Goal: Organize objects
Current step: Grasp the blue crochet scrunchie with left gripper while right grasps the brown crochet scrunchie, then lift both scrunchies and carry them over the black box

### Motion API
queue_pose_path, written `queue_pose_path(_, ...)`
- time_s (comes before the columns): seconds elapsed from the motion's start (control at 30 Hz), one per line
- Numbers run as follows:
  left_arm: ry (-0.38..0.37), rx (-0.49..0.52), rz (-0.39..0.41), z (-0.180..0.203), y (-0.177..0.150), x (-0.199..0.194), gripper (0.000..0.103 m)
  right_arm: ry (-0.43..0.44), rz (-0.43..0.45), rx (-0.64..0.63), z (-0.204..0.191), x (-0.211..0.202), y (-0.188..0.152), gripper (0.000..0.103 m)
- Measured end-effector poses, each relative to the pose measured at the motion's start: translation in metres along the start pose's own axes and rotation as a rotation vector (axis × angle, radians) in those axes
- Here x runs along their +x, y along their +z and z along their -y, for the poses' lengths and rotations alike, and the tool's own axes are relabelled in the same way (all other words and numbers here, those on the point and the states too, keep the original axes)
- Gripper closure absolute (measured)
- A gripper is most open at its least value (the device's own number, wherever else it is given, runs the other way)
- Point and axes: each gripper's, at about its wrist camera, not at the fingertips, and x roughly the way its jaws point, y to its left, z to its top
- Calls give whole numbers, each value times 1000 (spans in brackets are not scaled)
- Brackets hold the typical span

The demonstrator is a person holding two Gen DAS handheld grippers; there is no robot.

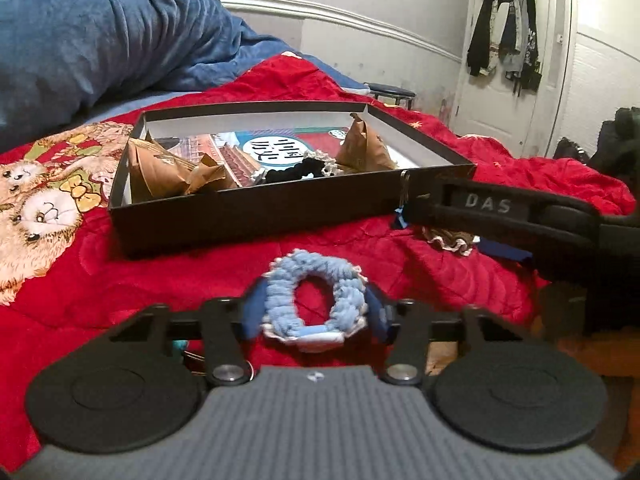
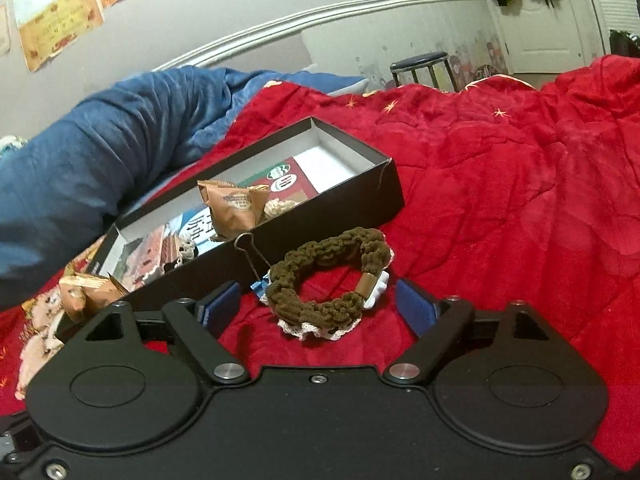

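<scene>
Left gripper (image 1: 316, 312) clamps the blue scrunchie (image 1: 316, 300); right gripper (image 2: 316, 308), open, straddles the brown scrunchie (image 2: 332, 280) beside the box (image 2: 376, 196). Best to lift blue clear over the box wall before releasing.

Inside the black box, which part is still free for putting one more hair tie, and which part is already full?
In the black box, the far corner beyond the printed card is bare. The middle and near end are crowded with brown wrapped snacks and a black scrunchie.
</scene>
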Motion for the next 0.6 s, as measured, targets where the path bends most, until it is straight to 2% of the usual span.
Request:
queue_pose_path(0.07, -10, -2, 3, -1, 0, 0, 66, -11, 3, -4, -1, 0, 0, 23)
queue_pose_path(0.13, -19, -2, 6, 0, 0, -2, 72, -28, 12, 7, 0, 0, 0, 38)
queue_pose_path(0.2, -33, 2, 4, 0, 0, -2, 74, -37, 22, 28, 4, -1, -1, 48)
queue_pose_path(0.3, -36, 3, 0, 1, 1, -2, 74, -64, 32, 55, 9, -2, -1, 69)
queue_pose_path(0.4, -33, -5, -5, 0, 1, -1, 74, -69, 32, 43, 8, -1, 0, 77)
queue_pose_path(0.6, -53, 10, -7, 1, 1, -3, 72, -73, 42, 22, 5, -3, 0, 78)
